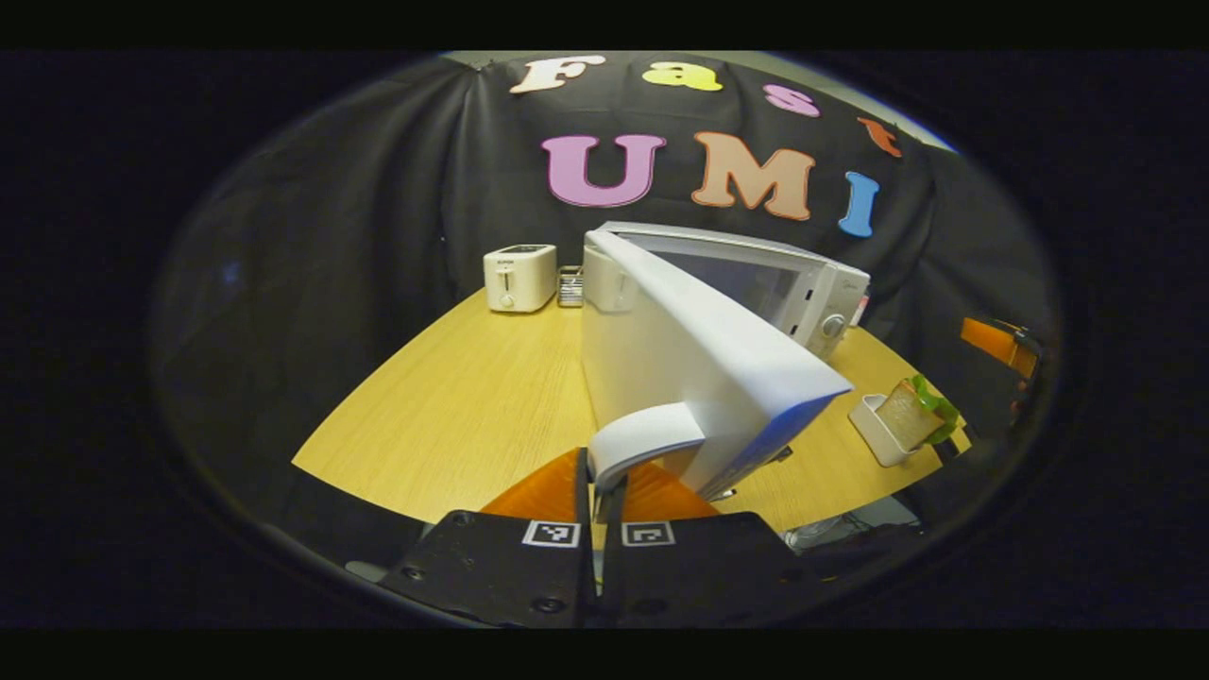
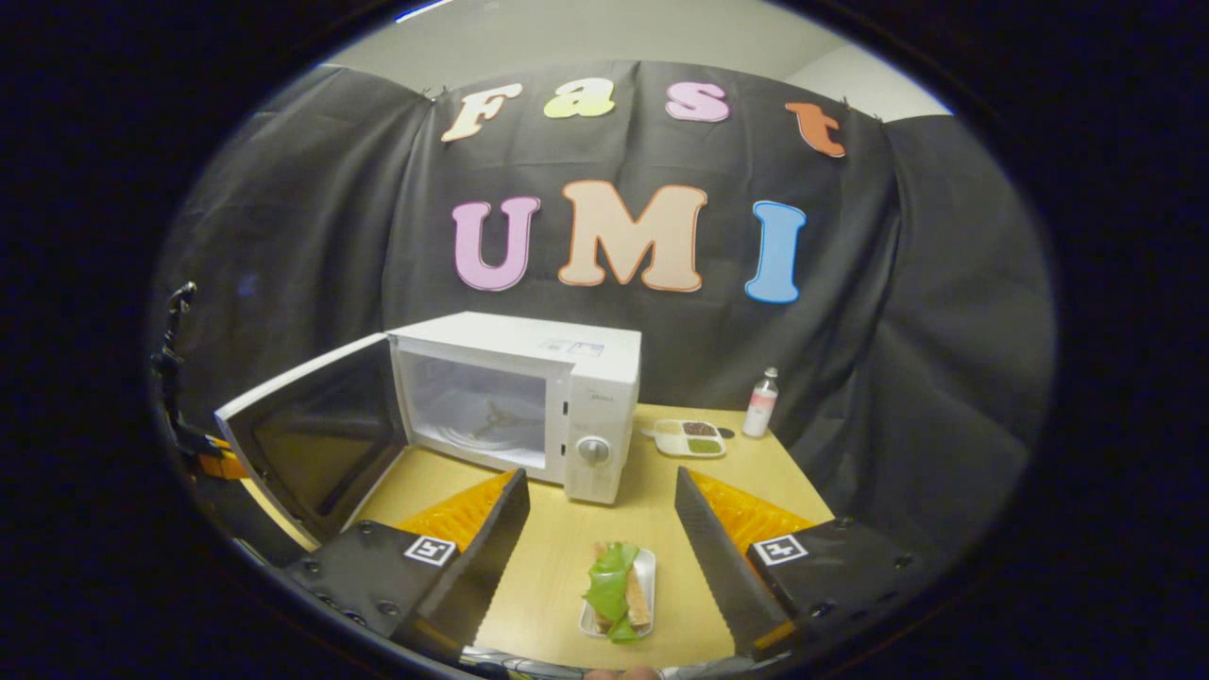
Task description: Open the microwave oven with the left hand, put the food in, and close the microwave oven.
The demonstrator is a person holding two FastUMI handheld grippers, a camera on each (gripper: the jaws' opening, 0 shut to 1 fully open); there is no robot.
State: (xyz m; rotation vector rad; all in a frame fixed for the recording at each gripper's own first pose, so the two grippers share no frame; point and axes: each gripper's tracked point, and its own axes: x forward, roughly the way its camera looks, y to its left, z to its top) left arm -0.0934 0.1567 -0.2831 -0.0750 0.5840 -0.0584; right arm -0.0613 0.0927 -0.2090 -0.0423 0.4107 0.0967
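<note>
The left gripper (image 1: 599, 496) has its jaws pinched on the curved white door handle (image 1: 645, 440) of the white box-shaped microwave oven (image 2: 529, 401), whose door (image 2: 316, 436) stands swung wide open. The right gripper (image 2: 600, 538) hovers with jaws spread apart above the food — a sandwich with a green leaf on a small white rectangular tray (image 2: 619, 590) — lying on the light wooden table (image 2: 661, 501) in front of the microwave. A white toaster (image 1: 519, 277) stands at the table's far side, and a divided white dish (image 2: 690, 437) and a small bottle (image 2: 761, 403) sit beside the oven.

Food tray (image 2: 619, 592) lies before the microwave (image 2: 529, 401), apparently apart.
</note>
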